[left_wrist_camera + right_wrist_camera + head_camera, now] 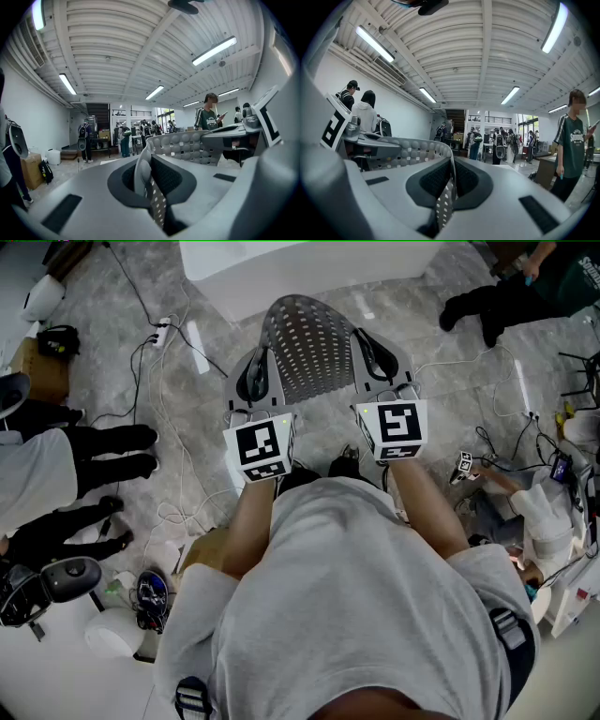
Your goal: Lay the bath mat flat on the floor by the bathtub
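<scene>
Item 1. Grey perforated rubber bath mat (309, 348), flexible, with rows of small holes.
- Position: held in the air above the floor, not lying on it. In the head view it sits ahead of the person's forearms, between them and the white bathtub (309, 273) at the top of the frame.
- Form: bowed, not flat. One near edge is caught on each side, and the sheet arches up and forward between the two holds.

Item 2. Left claw (255, 376), grey two-jaw tool with a black-and-white marker cube (260, 446).
- State: jaws closed on the left edge of the mat. In the left gripper view the perforated sheet runs straight down between the dark pads (139, 176), then curves away to the right towards the other tool.

Item 3. Right claw (375, 357), matching tool with its own marker cube (398, 427).
- State: jaws closed on the right edge of the mat. In the right gripper view the sheet is pinched upright between the pads (466, 178) and sweeps off to the left.
- Relation: the two claws are side by side and roughly level, with the mat spanning the gap.

Item 4. Grey marbled floor (187, 362).
- Carries loose white and black cables (169, 381) to the left of the mat.
- Bystanders' legs show at the left edge and the upper right.
</scene>
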`<state>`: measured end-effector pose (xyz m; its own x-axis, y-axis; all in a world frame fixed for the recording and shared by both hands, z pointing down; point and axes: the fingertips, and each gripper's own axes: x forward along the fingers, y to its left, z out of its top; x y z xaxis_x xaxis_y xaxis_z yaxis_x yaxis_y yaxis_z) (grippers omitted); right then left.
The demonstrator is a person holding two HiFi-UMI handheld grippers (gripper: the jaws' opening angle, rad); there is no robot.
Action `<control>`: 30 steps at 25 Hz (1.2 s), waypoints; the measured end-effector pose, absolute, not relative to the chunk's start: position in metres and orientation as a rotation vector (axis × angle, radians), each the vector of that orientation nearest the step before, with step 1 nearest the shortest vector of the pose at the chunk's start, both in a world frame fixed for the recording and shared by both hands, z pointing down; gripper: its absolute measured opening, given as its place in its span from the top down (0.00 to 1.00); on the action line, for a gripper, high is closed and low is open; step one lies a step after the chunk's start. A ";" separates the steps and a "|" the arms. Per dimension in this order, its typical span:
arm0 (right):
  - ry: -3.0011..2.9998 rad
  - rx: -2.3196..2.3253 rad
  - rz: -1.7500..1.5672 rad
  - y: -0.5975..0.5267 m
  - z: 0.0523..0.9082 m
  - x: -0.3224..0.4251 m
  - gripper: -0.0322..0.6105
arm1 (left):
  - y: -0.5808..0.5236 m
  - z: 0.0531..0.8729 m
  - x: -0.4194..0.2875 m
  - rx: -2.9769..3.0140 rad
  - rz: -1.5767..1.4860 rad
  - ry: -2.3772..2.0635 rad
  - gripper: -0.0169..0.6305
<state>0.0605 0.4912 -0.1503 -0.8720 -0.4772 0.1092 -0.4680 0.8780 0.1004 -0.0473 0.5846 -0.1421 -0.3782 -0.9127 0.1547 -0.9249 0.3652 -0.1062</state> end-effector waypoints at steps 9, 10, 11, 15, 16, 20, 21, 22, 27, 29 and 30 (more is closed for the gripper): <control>-2.927 0.698 -0.073 0.499 -0.145 0.049 0.92 | 0.594 -0.142 -0.056 1.681 0.260 -2.552 0.93; -2.926 0.690 -0.073 0.500 -0.144 0.047 0.92 | 0.596 -0.140 -0.057 1.673 0.261 -2.552 0.93; -2.926 0.681 -0.073 0.501 -0.143 0.045 0.92 | 0.597 -0.139 -0.059 1.665 0.263 -2.552 0.93; -2.922 0.654 -0.079 0.508 -0.139 0.039 0.92 | 0.605 -0.135 -0.064 1.646 0.284 -2.558 0.93; -2.919 0.646 -0.084 0.510 -0.137 0.038 0.92 | 0.608 -0.133 -0.065 1.643 0.287 -2.557 0.93; -2.904 0.621 -0.093 0.521 -0.131 0.029 0.92 | 0.620 -0.125 -0.075 1.613 0.280 -2.547 0.93; -2.898 0.617 -0.093 0.524 -0.130 0.027 0.92 | 0.623 -0.124 -0.077 1.607 0.281 -2.544 0.93; -2.892 0.614 -0.093 0.526 -0.129 0.026 0.92 | 0.626 -0.123 -0.080 1.604 0.282 -2.541 0.93; -2.874 0.613 -0.104 0.539 -0.126 0.016 0.92 | 0.638 -0.119 -0.090 1.609 0.287 -2.532 0.93; -2.869 0.610 -0.103 0.547 -0.124 0.010 0.92 | 0.645 -0.117 -0.095 1.611 0.283 -2.523 0.93; -2.867 0.608 -0.099 0.551 -0.122 0.007 0.92 | 0.649 -0.115 -0.098 1.611 0.280 -2.517 0.93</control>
